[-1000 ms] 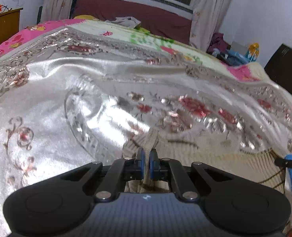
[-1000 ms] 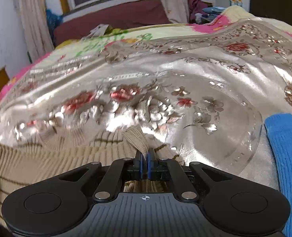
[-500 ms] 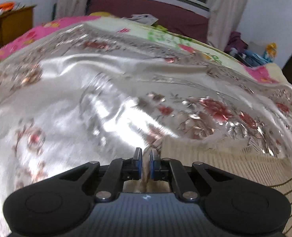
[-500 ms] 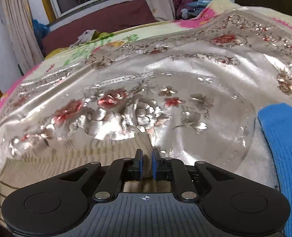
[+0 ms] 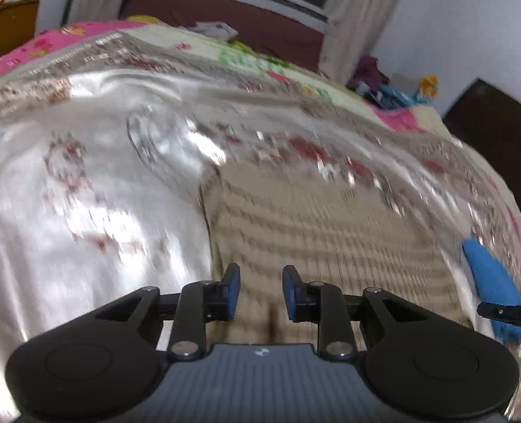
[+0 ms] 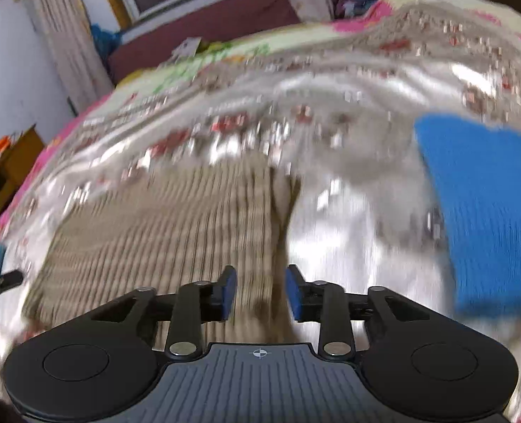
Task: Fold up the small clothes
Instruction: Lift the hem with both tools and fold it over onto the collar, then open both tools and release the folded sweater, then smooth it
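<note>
So the beige ribbed knit sweater (image 5: 323,232) lies flat on the shiny silver floral bedspread (image 5: 84,211) straight ahead of both tools, left gripper (image 5: 261,292) at its left edge, right gripper (image 6: 260,292) at its right, both sets of jaws opening and holding nothing

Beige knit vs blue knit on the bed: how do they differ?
The beige knit is tan with darker stripes; the blue knit is plain bright blue. The beige knit lies spread out ahead of both cameras; the blue knit sits off to its side, partly cut off. Both rest on the silver floral bedspread.
</note>
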Motion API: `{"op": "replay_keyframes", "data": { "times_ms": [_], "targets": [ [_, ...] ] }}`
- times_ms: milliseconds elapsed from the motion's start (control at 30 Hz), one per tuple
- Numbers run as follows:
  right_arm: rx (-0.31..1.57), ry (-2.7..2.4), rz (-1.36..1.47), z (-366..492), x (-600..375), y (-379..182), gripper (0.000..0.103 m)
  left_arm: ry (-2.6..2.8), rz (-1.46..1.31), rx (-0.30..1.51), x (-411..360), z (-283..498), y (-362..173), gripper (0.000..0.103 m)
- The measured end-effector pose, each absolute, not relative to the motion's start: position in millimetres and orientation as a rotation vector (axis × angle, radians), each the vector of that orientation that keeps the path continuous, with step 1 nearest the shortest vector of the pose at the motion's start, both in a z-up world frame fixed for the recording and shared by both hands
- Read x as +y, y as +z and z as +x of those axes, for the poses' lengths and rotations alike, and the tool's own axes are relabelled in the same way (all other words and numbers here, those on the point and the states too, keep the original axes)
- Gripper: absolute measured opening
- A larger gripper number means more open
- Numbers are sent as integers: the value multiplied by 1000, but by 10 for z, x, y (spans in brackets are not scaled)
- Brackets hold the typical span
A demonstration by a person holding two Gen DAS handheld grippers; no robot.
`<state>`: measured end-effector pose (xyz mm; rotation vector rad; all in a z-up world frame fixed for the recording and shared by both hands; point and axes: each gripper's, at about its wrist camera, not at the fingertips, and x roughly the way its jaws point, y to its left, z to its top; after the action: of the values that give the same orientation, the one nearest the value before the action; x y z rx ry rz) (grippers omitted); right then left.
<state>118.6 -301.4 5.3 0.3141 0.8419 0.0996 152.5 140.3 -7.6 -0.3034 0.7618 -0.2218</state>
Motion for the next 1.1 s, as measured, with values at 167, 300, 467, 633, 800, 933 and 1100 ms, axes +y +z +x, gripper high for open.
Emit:
{"op": "replay_keyframes", "data": {
  "times_ms": [167,300,467,633,800,933,1100],
  "targets": [
    [886,92,272,1223,-2921,-103,23,-90,-200,848,1383,1566,-358,32],
    [926,24,344,1361,-3105,-161,9,-48,-265,887,1541,1609,-380,36],
    [900,30,306,1221,-3090,-99,9,-60,-192,850,1448,1491,-233,36],
    [954,-2,311,1276,-3130,-214,10,-19,-200,888,1540,1506,-354,36],
    [920,2,241,1266,-3030,-131,17,-15,-234,870,1575,1453,-311,36],
    [869,-3,239,1204,-3038,13,19,3,-274,852,1630,1415,-269,36],
    [823,24,211,1175,-2957,131,22,-2,-291,803,1589,1353,-194,36]
  ]
}}
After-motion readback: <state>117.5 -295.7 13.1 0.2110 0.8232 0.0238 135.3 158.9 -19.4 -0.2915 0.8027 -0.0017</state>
